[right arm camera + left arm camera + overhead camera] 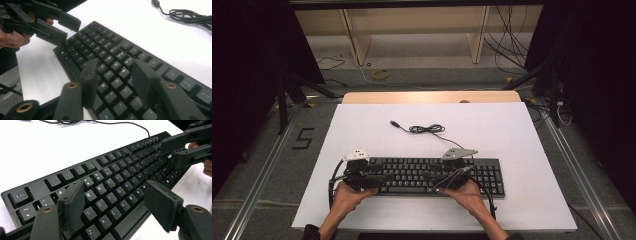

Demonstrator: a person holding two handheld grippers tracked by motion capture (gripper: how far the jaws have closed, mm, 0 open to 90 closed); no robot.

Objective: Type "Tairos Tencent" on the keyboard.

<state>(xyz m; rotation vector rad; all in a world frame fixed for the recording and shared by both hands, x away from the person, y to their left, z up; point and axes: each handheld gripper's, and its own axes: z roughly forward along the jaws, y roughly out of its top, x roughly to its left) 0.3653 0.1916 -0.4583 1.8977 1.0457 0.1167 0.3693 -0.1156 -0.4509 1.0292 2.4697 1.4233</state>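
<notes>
A black keyboard [484, 176] lies near the front of the white board [512, 135]. Its cable [427, 129] is coiled behind it and ends in a loose USB plug [395, 123]. My left gripper [371, 175] hovers over the keyboard's left end. In the left gripper view the left gripper [115, 192] is open above the letter keys of the keyboard [120, 170], with nothing between its jaws. My right gripper [446, 174] sits over the keyboard's right-middle part. In the right gripper view the right gripper [116, 66] is also open over the keys of the keyboard [105, 47].
The board rests on a wooden table [427, 96]. Beyond it lie floor cables [507, 45], a yellow ring [381, 74] and wooden shelf legs [354, 35]. Metal rails [257, 185] run along both sides. Bare white surface lies behind and to the right of the keyboard.
</notes>
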